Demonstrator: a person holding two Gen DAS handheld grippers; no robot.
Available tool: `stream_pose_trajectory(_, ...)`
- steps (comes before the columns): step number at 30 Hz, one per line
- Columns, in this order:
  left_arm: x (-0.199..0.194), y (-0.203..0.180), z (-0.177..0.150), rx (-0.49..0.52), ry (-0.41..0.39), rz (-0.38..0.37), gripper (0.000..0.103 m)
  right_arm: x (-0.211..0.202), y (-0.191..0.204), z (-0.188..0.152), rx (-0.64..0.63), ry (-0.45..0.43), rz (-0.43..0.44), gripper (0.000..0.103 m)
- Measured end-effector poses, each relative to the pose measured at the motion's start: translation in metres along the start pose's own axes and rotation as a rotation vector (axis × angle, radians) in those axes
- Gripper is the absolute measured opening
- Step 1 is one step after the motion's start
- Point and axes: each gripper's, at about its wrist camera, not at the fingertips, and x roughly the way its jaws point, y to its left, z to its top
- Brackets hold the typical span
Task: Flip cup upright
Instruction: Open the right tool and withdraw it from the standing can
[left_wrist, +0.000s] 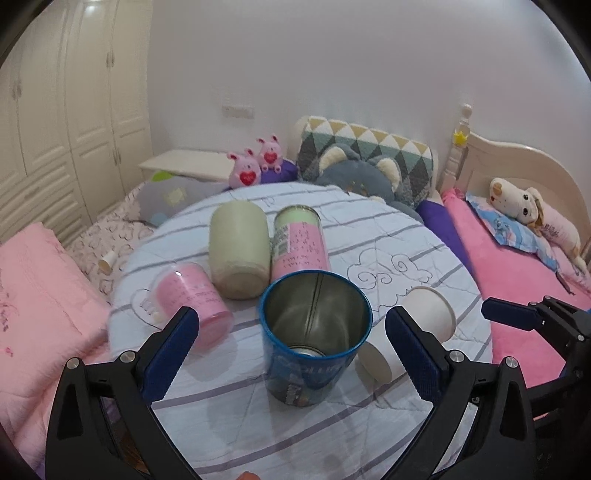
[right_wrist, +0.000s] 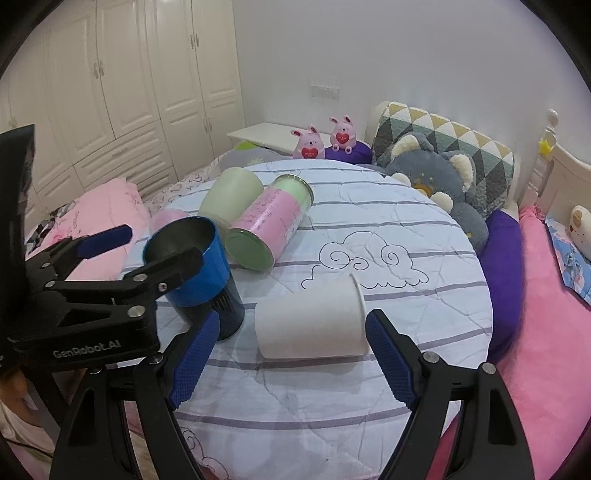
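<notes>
Bedroom scene: round surface (right_wrist: 406, 332) under a white cloth with purple stripes, bed and cream wardrobe (right_wrist: 122, 81) behind.

Left tool (left_wrist: 291, 326): blue pads wide apart, gripping nothing. Blue metal tin with open top (left_wrist: 314, 332) stands upright at lower centre of its view, between and just beyond the fingers; can't tell if a pad touches it.

Right tool (right_wrist: 291, 350): jaws apart too, nothing clamped. White paper cup (right_wrist: 314, 323) lies on its side at lower centre of the right view, between the open fingers, mouth toward frame right. No contact visible. In the left view the cup (left_wrist: 410, 328) sits just right of the blue tin, partly hidden by the finger.

Further back, all lying on their sides: pink plastic cup with clear rim (left_wrist: 188, 302) centre left, pale green tumbler (left_wrist: 238, 249), pink-and-green labelled can (left_wrist: 299, 243) beside it.

Far: two pink plush rabbits (left_wrist: 255, 164), grey plush bear (left_wrist: 365, 177), patterned cushion (left_wrist: 369, 147).
</notes>
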Motion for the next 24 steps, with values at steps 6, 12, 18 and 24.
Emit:
stream_pose_trajectory(6, -0.029, 0.006, -0.005, 0.026, -0.075, 0.062, 0.103, -0.016, 0.005, -0.005, 0.003, -0.03, -0.02, 0.083)
stream_pose_trajectory(12, -0.045, 0.014, -0.014, 0.025, -0.092, 0.08, 0.103, -0.034, 0.012, -0.011, 0.008, -0.097, -0.064, 0.083)
stream_pose_trajectory(18, -0.055, 0.015, -0.026, 0.028, -0.074, 0.068, 0.103, -0.047, 0.023, -0.021, 0.009, -0.178, -0.087, 0.083)
stream_pose_trajectory(24, -0.064, 0.013, -0.034, 0.041, -0.087, 0.091, 0.103, -0.053, 0.031, -0.029, 0.015, -0.242, -0.092, 0.083)
